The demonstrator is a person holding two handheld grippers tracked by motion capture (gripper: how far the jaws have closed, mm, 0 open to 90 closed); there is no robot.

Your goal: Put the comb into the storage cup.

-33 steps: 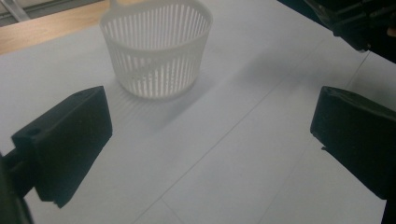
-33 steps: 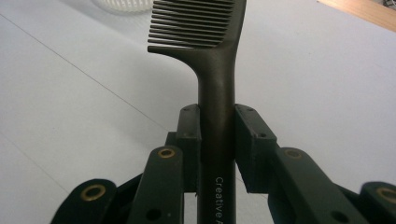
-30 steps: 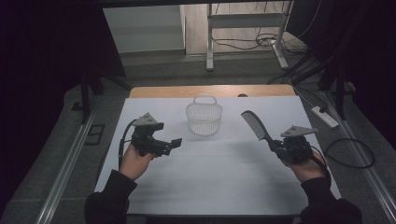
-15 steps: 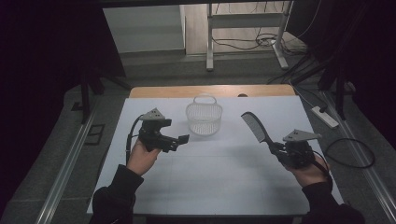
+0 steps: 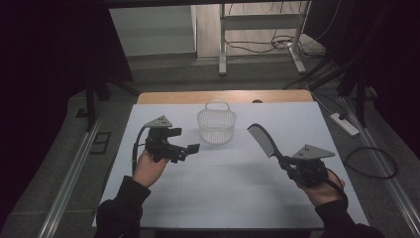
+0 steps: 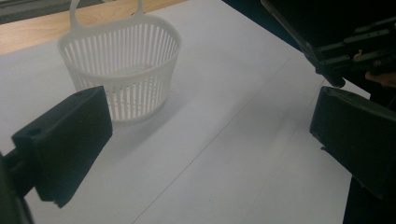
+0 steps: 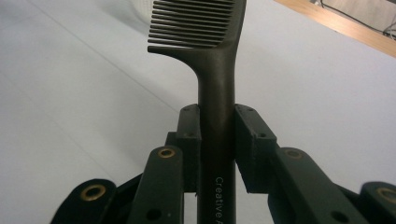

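Right gripper [image 5: 288,163]: in my right hand, jaws clamped on the handle of a black comb [image 5: 261,139]; in the right gripper view the two pads pinch the handle [image 7: 215,140] from either side, teeth [image 7: 191,25] standing above them. The comb is held off the table, head angled up and toward the middle.

Left gripper [image 5: 187,148]: in my left hand, jaws wide apart and empty, pointed toward the basket.

Basket [image 5: 216,125]: white, slatted, upright near the far middle of the white table [image 5: 237,198], looped handle at its far rim; nothing seen inside. It stands just beyond my left gripper and well apart from the comb.

Step in hand, as I judge it: carrying the comb to the basket. Next move calls for swinging my right hand left and forward, bringing the comb over the rim, then letting go; the left may need to steady the light basket.

Pose: both forearms low, wrists level, hands apart.
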